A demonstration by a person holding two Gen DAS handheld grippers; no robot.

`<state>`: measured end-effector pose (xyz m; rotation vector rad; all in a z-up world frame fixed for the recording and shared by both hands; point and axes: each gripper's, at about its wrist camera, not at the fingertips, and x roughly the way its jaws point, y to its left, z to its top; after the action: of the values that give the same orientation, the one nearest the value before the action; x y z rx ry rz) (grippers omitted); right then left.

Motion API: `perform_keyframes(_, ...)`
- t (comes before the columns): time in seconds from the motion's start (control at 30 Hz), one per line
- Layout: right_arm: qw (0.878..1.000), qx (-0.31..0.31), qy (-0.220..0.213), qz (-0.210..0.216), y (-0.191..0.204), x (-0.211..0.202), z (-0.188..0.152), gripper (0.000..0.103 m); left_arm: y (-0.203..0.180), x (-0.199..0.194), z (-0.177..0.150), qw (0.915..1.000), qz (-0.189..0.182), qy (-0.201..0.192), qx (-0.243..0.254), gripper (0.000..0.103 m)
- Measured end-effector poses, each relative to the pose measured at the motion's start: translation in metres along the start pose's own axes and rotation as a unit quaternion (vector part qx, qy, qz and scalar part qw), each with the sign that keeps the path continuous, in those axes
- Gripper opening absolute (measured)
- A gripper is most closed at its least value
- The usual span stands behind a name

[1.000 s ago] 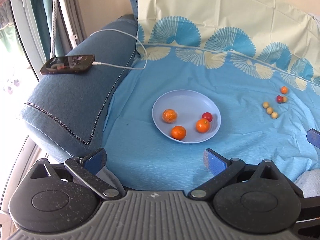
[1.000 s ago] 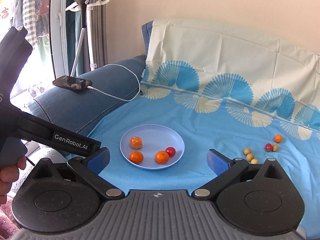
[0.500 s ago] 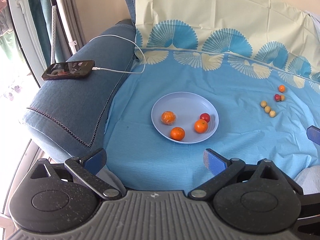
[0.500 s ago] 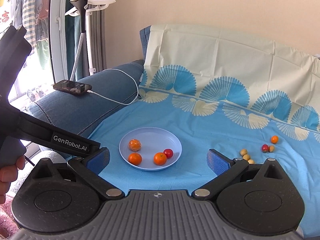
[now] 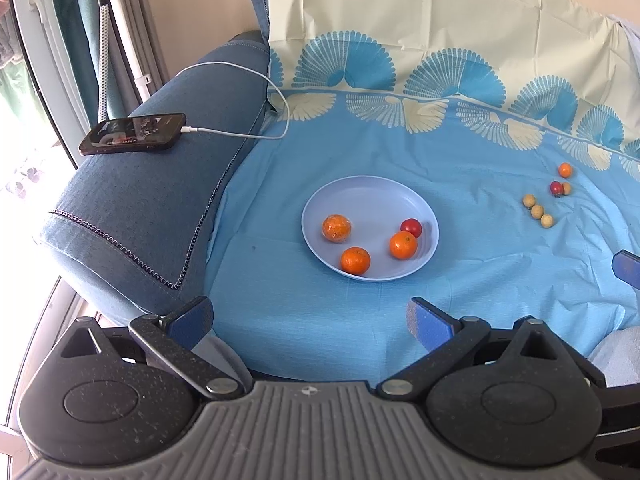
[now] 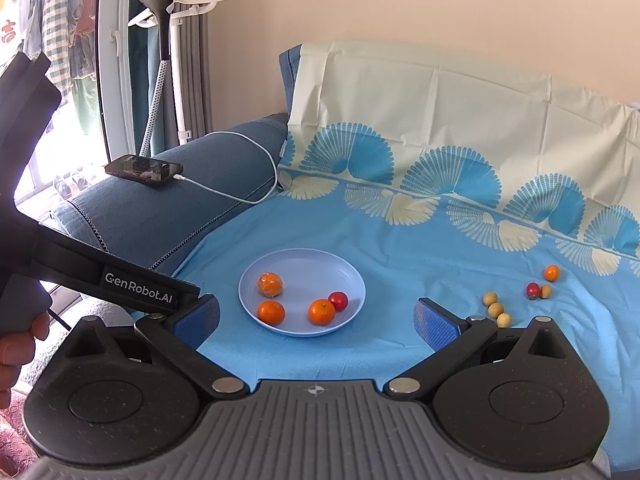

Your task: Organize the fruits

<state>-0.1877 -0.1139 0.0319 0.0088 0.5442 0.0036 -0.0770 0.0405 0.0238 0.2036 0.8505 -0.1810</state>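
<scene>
A pale blue plate [image 5: 352,200] [image 6: 304,268] lies on the blue sheet and holds three oranges [image 5: 355,260] [image 6: 271,312] and a red tomato [image 5: 411,227] [image 6: 338,301]. To its right, loose on the sheet, lie three small tan fruits [image 5: 537,211] [image 6: 496,309], a small red fruit [image 5: 556,188] [image 6: 533,289], another tan one and a small orange [image 5: 565,169] [image 6: 552,273]. My left gripper [image 5: 310,320] is open and empty, near the plate's front. My right gripper [image 6: 316,320] is open and empty, further back.
A phone [image 5: 134,133] [image 6: 144,169] on a white cable lies on the blue sofa armrest [image 5: 152,208] at left. The sheet covers the seat and backrest. A garment steamer stand [image 6: 164,60] is by the window. The left handle [image 6: 80,264] crosses the right view's left side.
Both grippers have pulled slightly back and up, so the plate and the fruits look a little smaller and lower. Both stay open. No fruit has moved.
</scene>
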Motion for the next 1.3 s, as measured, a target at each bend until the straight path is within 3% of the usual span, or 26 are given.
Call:
perform_keyframes(0.5,0.999,0.036,0.024,-0.003,-0.019,0.013,-0.009,0.102,-0.018,0.022,0.002,0.9992,-0.001,0.029,0.026,0.103)
perform_keyframes(0.63,0.998,0.058,0.029,-0.024,-0.037,0.018,-0.011,0.102,-0.032,0.033,0.01,0.9986,-0.003,0.034,0.04,0.103)
perform_keyframes(0.77,0.992,0.098,0.022,-0.072,-0.072,0.02,-0.016,0.102,-0.055,0.045,0.022,0.9976,-0.015,0.037,0.057,0.103)
perform_keyframes(1.0,0.971,0.158,0.026,-0.175,-0.15,0.034,-0.034,0.102,-0.122,0.082,0.055,0.994,-0.048,0.035,0.092,0.103)
perform_keyframes(1.17,0.962,0.179,0.043,-0.201,-0.201,0.067,-0.047,0.102,-0.176,0.126,0.083,0.9909,-0.057,0.044,0.113,0.103)
perform_keyframes(1.3,0.965,0.154,0.061,-0.202,-0.231,0.115,-0.052,0.102,-0.21,0.166,0.102,0.9891,-0.055,0.062,0.122,0.103)
